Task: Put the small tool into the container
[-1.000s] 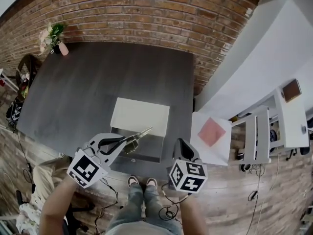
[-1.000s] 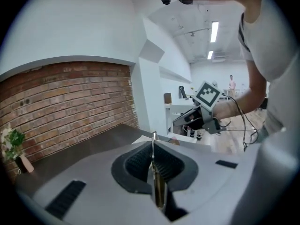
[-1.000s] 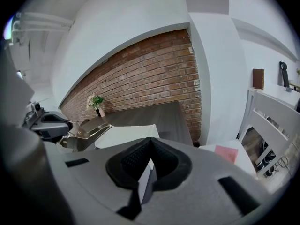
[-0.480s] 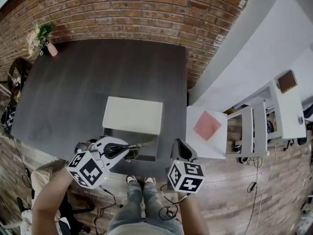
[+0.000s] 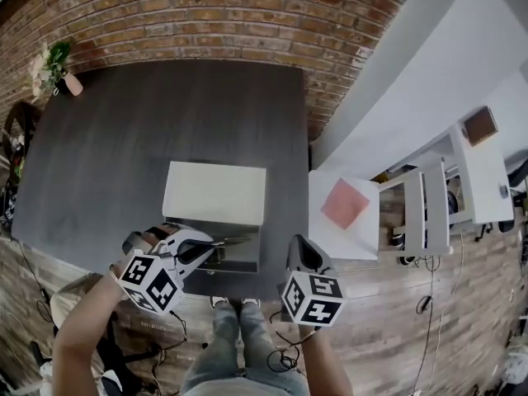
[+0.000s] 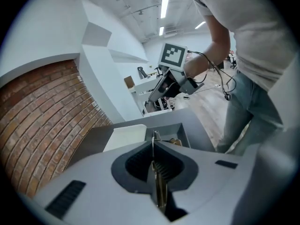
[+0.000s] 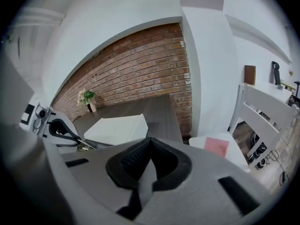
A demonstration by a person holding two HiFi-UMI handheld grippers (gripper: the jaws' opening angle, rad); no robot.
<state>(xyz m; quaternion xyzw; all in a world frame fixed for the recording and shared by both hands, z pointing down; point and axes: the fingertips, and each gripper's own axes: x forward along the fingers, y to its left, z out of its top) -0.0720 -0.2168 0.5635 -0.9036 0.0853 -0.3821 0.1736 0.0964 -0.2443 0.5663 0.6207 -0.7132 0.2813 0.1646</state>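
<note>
The left claw [image 5: 211, 244] is clamped on the tool [image 5: 235, 240], a thin metal strip. In the left gripper view it runs up between the closed jaws, and its tip pokes out ahead of them. The container [image 5: 239, 269] sits at the worktop's [image 5: 165, 130] front edge, nearer the right corner. Its white lid [image 5: 216, 192] is laid open toward the back. The tool is held off the worktop, with its free end over the open tray and its gripped end near the tray's left wall.

The step in hand looks like the drop. To do it well, carry the claw further over the tray so the whole strip clears the left wall. Then tip the point down and lower it close to the floor before parting the jaws. A thin springy piece let go from high up may bounce out or catch on the rim.

The right claw [image 5: 302, 252] hangs beside the tray's right wall, jaws together with nothing between them.
</note>
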